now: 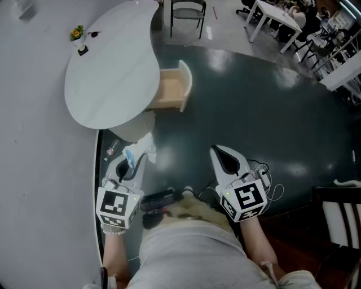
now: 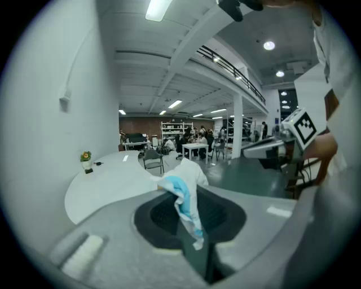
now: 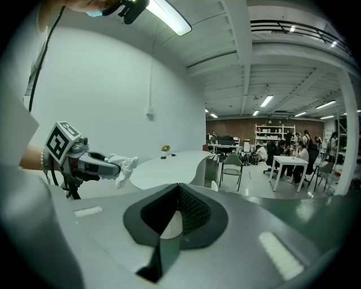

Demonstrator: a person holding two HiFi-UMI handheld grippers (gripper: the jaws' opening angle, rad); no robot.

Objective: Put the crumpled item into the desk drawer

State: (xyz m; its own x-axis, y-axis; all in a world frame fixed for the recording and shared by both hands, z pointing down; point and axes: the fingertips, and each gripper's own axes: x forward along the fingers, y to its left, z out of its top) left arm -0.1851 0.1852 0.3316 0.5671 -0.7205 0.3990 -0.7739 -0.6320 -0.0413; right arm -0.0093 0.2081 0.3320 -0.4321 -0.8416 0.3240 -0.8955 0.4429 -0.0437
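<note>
Crumpled item (image 1: pixel 144 145) pinched at tip of left gripper (image 1: pixel 137 160), jaws clamped on it, cloth bunched above and ahead of pads. Drawer (image 1: pixel 172 87) stood open under desk (image 1: pixel 107 73), well ahead of jaws. Right gripper (image 1: pixel 221 155) closed, empty, alongside. Pickup judged done; carry to drawer and release left.

Desk (image 1: pixel 110 79) as anchor: drawer (image 1: pixel 172 89) sticks out of its right side, plant (image 1: pixel 77 34) on its far-left edge, chair (image 1: pixel 188 14) behind it. Crumpled item (image 1: pixel 144 147), in left gripper (image 1: pixel 137 160), just before its near edge (right gripper (image 1: pixel 217 152) further right, off the desk).
</note>
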